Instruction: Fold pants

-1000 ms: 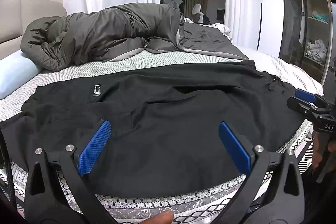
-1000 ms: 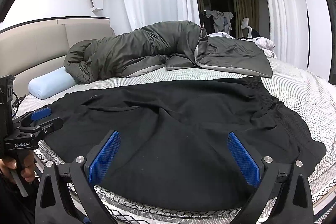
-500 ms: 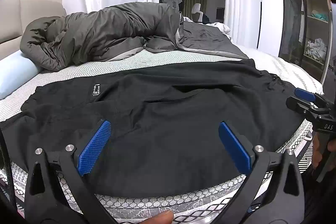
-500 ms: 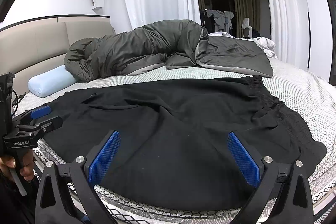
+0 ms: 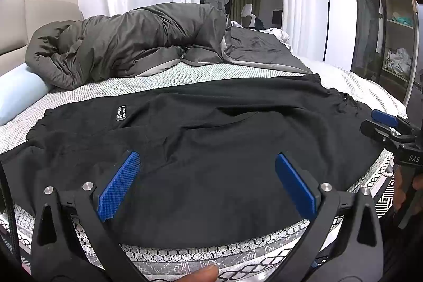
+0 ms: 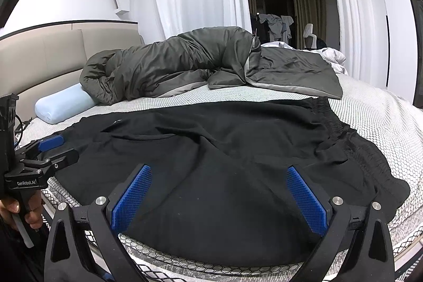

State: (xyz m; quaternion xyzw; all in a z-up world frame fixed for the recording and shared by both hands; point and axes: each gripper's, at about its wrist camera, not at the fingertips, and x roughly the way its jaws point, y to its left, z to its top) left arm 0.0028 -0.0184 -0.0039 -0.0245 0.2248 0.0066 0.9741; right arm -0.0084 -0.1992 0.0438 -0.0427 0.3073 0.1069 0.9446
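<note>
Black pants [image 5: 211, 149] lie spread flat across the near part of the bed [image 5: 238, 73], waistband toward the right, a small label [image 5: 121, 112] on the left part. The left gripper [image 5: 203, 184] hovers over the near edge of the pants, jaws spread wide and holding nothing. The right gripper [image 6: 219, 194] likewise hangs spread and empty above the cloth. A grey duvet [image 6: 185, 65] and a pale blue pillow [image 6: 63, 105] lie behind.

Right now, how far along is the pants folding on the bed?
Done: the black fabric pants lie spread across the white patterned mattress, waistband to the right. In hand: nothing; the left gripper and right gripper hover open above the near edge. Left: every fold.
</note>
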